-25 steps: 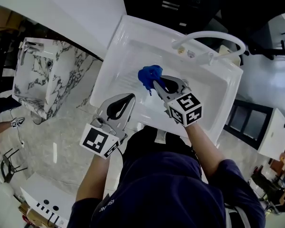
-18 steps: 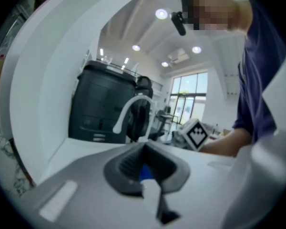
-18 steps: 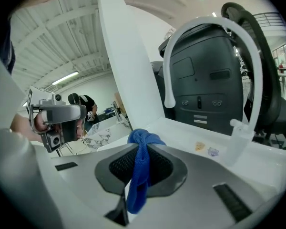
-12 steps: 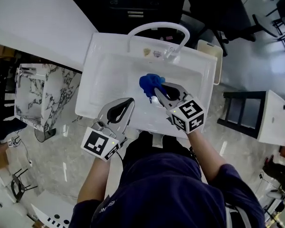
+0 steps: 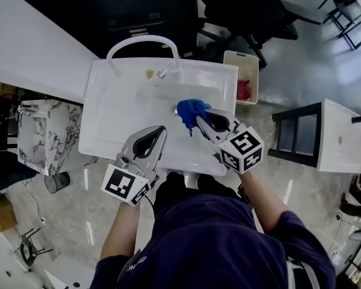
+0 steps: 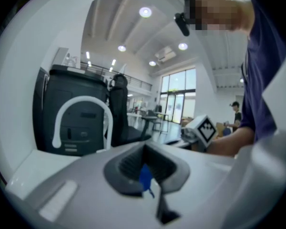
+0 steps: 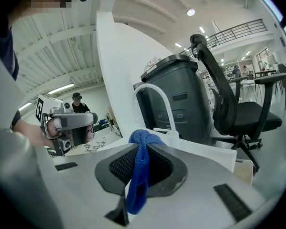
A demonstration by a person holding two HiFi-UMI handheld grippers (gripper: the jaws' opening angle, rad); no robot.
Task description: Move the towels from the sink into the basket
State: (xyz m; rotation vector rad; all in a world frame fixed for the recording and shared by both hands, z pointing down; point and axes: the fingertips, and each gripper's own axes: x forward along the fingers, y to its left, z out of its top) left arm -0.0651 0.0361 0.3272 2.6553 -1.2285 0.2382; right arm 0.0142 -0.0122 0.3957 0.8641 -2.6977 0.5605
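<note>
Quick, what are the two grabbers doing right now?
Left gripper: closed, holding nothing.
Right gripper: closed on the blue towel.

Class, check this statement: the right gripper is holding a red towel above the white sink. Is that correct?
Not quite: the towel is blue, not red. The right gripper view shows it clamped between the jaws of the right gripper, and the head view shows it held above the white sink.
</note>
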